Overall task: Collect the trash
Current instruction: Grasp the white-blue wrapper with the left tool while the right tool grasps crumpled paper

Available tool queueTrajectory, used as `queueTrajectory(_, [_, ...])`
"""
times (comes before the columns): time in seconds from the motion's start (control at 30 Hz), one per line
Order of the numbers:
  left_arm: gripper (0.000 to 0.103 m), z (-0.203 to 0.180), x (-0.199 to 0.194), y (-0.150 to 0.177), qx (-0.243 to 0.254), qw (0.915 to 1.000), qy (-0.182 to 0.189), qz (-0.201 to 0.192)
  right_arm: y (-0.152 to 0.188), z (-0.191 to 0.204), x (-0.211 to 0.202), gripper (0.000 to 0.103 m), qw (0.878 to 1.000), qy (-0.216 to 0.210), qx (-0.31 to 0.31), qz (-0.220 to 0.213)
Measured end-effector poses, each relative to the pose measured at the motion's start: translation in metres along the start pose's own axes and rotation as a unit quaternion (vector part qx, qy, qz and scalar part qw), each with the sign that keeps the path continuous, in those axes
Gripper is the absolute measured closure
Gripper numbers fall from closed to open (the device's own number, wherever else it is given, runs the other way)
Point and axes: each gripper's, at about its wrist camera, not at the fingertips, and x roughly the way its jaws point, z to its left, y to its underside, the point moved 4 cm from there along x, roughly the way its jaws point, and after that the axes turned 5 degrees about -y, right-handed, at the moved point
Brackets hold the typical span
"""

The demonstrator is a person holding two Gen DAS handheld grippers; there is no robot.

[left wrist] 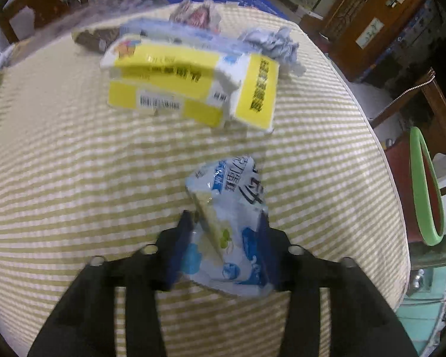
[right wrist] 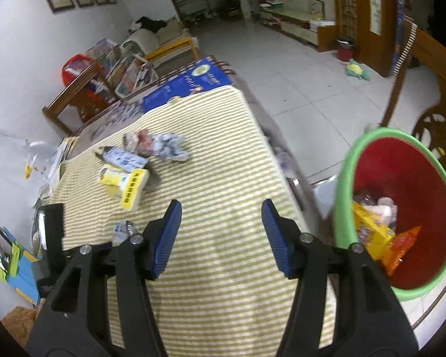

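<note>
A blue-and-white plastic wrapper (left wrist: pixel 232 232) lies on the yellow-striped tablecloth (left wrist: pixel 74 178), and my left gripper (left wrist: pixel 224 238) is shut on it, a blue pad against each side. Farther back lie a crushed yellow-and-white carton (left wrist: pixel 193 86), crumpled grey paper (left wrist: pixel 273 44) and a reddish wrapper (left wrist: pixel 193 15). In the right wrist view my right gripper (right wrist: pixel 221 232) hangs open over the cloth with nothing between its fingers. The carton (right wrist: pixel 125 184) and the paper (right wrist: pixel 171 145) sit beyond it to the left. A red bin with a green rim (right wrist: pixel 401 136) stands to its right and holds trash.
The bin's rim (left wrist: pixel 416 178) shows past the table's right edge. A blue poster (right wrist: pixel 187 83) covers the table's far end, with wooden chairs (right wrist: pixel 74 101) behind it. A phone on a stand (right wrist: pixel 6 253) sits at the near left. Tiled floor (right wrist: pixel 297 74) lies beyond the table.
</note>
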Motion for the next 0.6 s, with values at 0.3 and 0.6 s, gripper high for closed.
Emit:
queueTrajectory(0.3, [0.070,0.036,-0.019,-0.002,-0.004,0.9997,-0.007,-0.022,-0.037,0.043,0.061,0.049,0.999,-0.037,-0.023,0.021])
queueTrajectory(0.6, [0.070,0.049,-0.011,-0.016,-0.018,0.9996,-0.005,-0.021,-0.076,0.066,0.166,0.049,0.995,-0.032,-0.037,0.081])
